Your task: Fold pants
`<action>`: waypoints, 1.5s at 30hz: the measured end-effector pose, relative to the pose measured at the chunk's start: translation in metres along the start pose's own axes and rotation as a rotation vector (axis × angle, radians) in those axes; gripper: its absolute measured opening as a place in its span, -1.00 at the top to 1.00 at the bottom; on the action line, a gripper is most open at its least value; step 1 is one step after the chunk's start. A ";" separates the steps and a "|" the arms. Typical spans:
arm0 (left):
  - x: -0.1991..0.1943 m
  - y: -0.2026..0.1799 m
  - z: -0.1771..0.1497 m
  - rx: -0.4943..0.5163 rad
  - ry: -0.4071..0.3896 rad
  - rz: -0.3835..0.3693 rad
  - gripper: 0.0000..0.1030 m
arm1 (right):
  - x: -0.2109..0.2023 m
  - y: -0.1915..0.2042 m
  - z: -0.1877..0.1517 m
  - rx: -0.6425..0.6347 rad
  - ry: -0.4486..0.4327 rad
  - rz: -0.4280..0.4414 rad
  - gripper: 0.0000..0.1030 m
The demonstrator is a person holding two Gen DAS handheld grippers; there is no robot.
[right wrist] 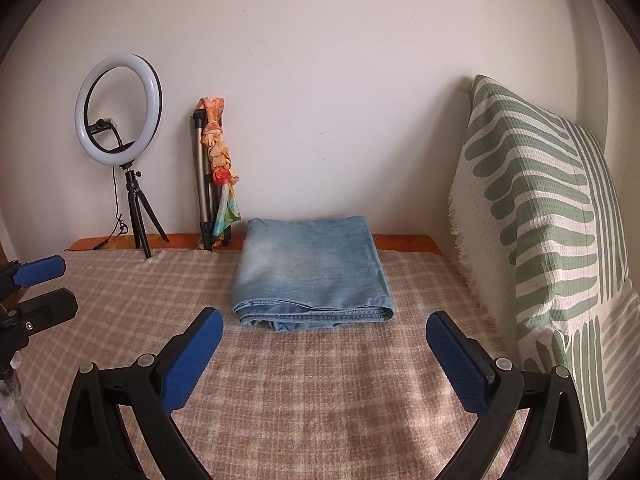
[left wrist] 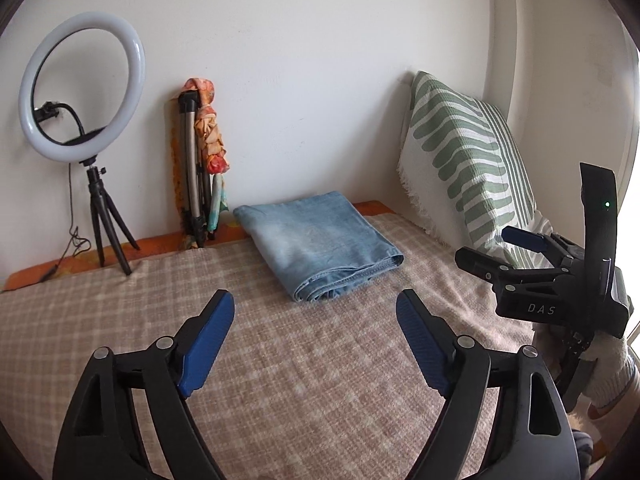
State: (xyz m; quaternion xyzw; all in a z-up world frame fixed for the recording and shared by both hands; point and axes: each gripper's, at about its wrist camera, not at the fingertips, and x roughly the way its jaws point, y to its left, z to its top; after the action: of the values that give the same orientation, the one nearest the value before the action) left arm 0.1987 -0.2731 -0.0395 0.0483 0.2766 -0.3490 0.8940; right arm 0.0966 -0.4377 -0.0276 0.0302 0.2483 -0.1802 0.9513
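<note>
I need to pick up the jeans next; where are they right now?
In both wrist views the folded jeans lie at the far middle of the checked blanket, near the wall, between the folded tripod and the green-patterned pillow.

Light-blue denim pants point(right wrist: 314, 270) folded into flat rectangle, hems frontward, on checked blanket point(right wrist: 280, 380).

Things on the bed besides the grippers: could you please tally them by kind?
Folded jeans: 1
Ring light on small tripod: 1
Folded tripod with scarf: 1
Green-patterned pillow: 1
Total: 4
</note>
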 end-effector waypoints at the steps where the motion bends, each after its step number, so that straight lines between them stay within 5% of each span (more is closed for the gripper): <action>1: -0.002 0.000 -0.005 -0.008 0.012 0.008 -0.62 | -0.006 0.002 -0.004 -0.003 -0.006 -0.009 -1.00; 11: -0.026 -0.004 -0.050 -0.032 0.033 0.077 -0.63 | -0.035 0.016 -0.035 -0.009 -0.046 -0.078 -1.00; 22: -0.036 -0.018 -0.075 -0.044 0.018 0.146 -0.69 | -0.032 0.025 -0.054 0.011 -0.046 -0.059 -1.00; 25: -0.034 -0.022 -0.080 -0.055 0.024 0.135 -0.83 | -0.031 0.026 -0.054 0.006 -0.054 -0.067 -1.00; 45: -0.036 -0.015 -0.087 -0.107 0.032 0.144 -0.95 | -0.023 0.023 -0.054 0.024 -0.038 -0.063 -1.00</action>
State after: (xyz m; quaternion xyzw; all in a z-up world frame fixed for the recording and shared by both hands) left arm 0.1272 -0.2389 -0.0918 0.0256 0.3049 -0.2675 0.9137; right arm 0.0609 -0.4008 -0.0647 0.0304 0.2287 -0.2137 0.9493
